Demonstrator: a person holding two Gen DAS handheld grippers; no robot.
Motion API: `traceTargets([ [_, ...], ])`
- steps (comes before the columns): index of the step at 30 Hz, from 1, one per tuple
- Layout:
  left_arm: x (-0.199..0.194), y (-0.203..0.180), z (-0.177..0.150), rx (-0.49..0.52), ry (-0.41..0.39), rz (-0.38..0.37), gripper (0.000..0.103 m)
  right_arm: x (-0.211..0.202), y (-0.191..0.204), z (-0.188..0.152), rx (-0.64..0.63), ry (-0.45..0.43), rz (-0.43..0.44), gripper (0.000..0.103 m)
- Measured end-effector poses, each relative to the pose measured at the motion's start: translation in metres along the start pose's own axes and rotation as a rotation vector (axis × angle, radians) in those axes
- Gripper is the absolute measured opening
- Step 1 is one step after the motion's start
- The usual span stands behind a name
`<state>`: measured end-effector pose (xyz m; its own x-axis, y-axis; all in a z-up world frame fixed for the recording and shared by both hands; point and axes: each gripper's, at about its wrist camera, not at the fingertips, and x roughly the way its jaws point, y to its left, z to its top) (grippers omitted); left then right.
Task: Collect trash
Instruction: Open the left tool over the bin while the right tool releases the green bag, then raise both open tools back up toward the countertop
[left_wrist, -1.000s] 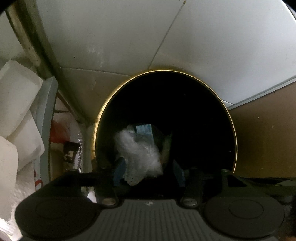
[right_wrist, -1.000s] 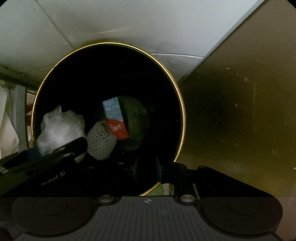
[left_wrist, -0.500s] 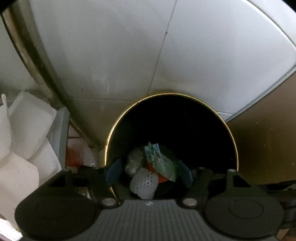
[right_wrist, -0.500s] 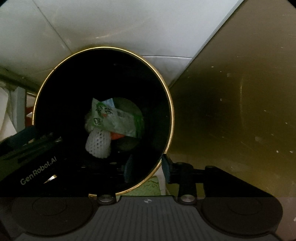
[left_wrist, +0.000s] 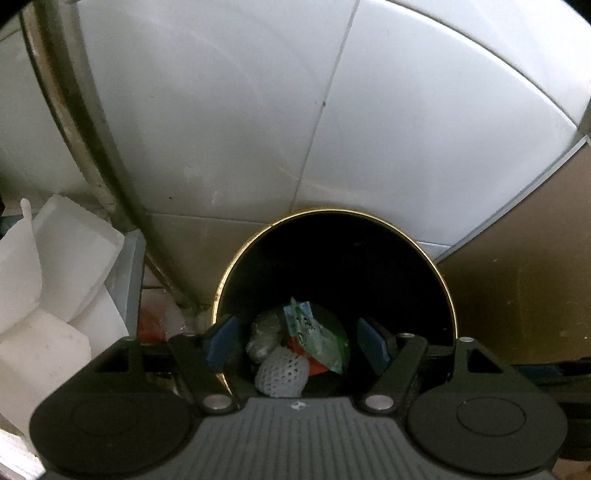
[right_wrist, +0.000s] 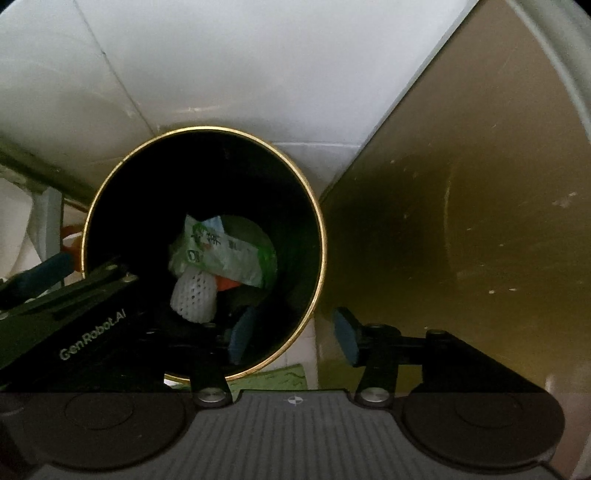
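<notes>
A black round bin with a gold rim (left_wrist: 436, 273) (right_wrist: 317, 236) stands on the floor against the tiled wall. Inside lie a green wrapper (left_wrist: 314, 332) (right_wrist: 221, 254), a white foam fruit net (left_wrist: 282, 373) (right_wrist: 194, 295), a crumpled clear plastic piece (left_wrist: 262, 332) and something orange-red (right_wrist: 227, 283). My left gripper (left_wrist: 299, 345) is open and empty above the bin's near rim; it also shows in the right wrist view (right_wrist: 55, 291). My right gripper (right_wrist: 293, 332) is open and empty over the bin's right rim.
White foam pieces (left_wrist: 55, 288) are stacked at the left behind a metal pipe (left_wrist: 92, 147). A brown panel (right_wrist: 461, 221) (left_wrist: 524, 295) stands close to the bin's right. A green mat (right_wrist: 273, 376) lies on the floor by the bin.
Both grippers have opened and pulled up and back from the bin. The clear plastic and the green wrapper have dropped into the bin and lie on the trash there.
</notes>
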<state>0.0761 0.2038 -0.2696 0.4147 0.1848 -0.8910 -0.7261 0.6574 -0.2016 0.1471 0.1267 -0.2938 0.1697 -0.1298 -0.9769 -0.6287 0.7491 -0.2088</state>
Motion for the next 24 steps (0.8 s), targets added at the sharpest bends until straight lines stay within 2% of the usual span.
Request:
traceTargets([
  [14,-0.021,0.006,0.002,-0.026,-0.003,-0.029,0.066,-0.039,0.002,-0.009,-0.022,-0.089,-0.017,0.063],
  [22,-0.065,0.001,-0.007,0.003,-0.138,-0.009,0.066,-0.077,-0.015,-0.024,0.004,-0.173,0.050,0.063],
  [24,-0.082,-0.003,-0.009,0.007,-0.191,-0.012,0.066,-0.090,-0.019,-0.030,0.004,-0.209,0.074,0.063],
])
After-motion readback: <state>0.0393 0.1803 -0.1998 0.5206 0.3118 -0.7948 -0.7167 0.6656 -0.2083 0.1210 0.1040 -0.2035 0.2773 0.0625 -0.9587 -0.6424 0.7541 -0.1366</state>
